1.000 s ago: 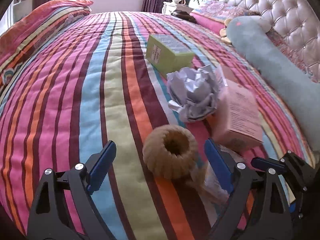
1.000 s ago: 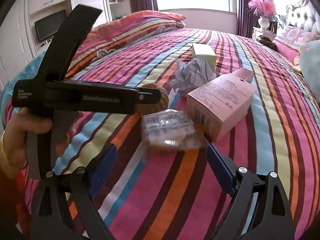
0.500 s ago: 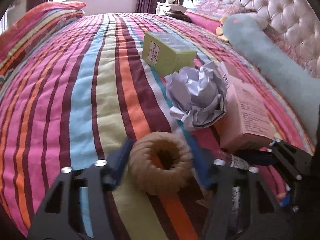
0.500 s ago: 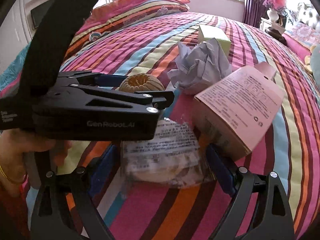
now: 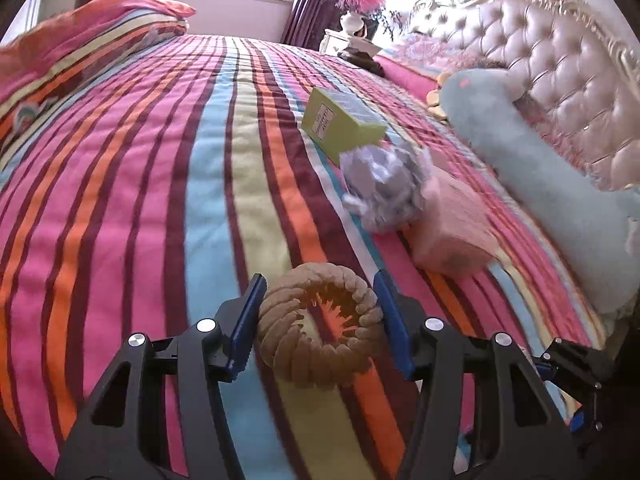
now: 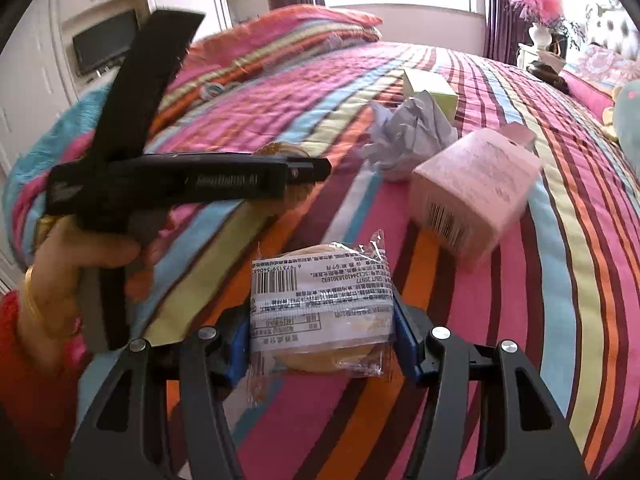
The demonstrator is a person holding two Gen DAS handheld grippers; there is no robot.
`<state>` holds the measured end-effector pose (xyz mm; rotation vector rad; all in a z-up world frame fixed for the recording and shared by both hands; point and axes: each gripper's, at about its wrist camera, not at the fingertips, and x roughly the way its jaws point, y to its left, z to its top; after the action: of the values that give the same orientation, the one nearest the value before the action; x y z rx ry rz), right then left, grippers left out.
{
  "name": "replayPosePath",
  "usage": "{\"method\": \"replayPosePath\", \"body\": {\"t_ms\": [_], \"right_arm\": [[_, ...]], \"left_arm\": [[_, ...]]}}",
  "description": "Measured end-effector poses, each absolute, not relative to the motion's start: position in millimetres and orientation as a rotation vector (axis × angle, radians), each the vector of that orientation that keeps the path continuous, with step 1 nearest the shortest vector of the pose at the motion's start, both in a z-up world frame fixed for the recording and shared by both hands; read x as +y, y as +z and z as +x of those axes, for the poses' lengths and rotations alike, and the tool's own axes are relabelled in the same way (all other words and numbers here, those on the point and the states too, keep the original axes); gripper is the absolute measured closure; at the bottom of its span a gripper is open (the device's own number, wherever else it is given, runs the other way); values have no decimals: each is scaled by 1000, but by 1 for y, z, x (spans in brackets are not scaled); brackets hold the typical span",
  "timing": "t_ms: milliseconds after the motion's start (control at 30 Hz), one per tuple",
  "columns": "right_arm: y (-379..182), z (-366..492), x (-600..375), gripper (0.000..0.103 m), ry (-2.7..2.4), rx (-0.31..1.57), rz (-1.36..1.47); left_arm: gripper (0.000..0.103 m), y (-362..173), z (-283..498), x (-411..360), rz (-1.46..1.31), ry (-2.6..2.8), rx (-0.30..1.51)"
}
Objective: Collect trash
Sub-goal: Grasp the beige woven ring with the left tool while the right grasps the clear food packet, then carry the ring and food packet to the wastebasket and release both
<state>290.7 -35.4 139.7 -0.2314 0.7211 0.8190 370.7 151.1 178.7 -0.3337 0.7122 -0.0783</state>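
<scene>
Covering most of both views, the bed (image 5: 168, 184) carries a striped quilt in pink, orange, blue, yellow and maroon. A tufted headboard (image 5: 560, 80) stands at its right side in the left wrist view, with a long pale-blue bolster (image 5: 532, 168) lying along it. A striped pillow (image 6: 288, 36) rests at the far left edge of the bed. A vase of pink flowers (image 5: 354, 4) stands on a nightstand beyond the bed.

Trash items lie together on the quilt:
- Pink carton (image 6: 472, 188): tilted, barcode end toward the right wrist camera, touching the paper ball.
- Green box (image 5: 340, 120): farthest from the cameras, just behind the paper ball.
- Paper ball (image 5: 380, 188): crumpled, white, between the green box and the pink carton.

Left tongs (image 5: 318, 320): the blue pads press on both sides of a tan ribbed ring (image 5: 316, 324), which sits in the jaws with its opening toward the camera; the quilt shows through its centre. In the right wrist view the same tool appears from the side, held in a hand (image 6: 80, 264) with a gold bangle and a red sleeve.

Right tongs (image 6: 320, 336): the jaws have just been closing and now clamp a clear wrapped snack packet (image 6: 320, 312), label and barcode upward. The packet stands between the pads, near the pink carton and apart from it.
</scene>
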Motion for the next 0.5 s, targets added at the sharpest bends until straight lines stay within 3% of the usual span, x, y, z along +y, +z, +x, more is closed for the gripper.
{"method": "replayPosePath", "body": {"t_ms": [267,500], "right_arm": [[135,176,-106,48,805,714,-79],[128,63,-168,48,893,760,-10]], "left_arm": [[49,175,239,144,-359,-110,716],[49,179,69,111,-300,-121,709]]}}
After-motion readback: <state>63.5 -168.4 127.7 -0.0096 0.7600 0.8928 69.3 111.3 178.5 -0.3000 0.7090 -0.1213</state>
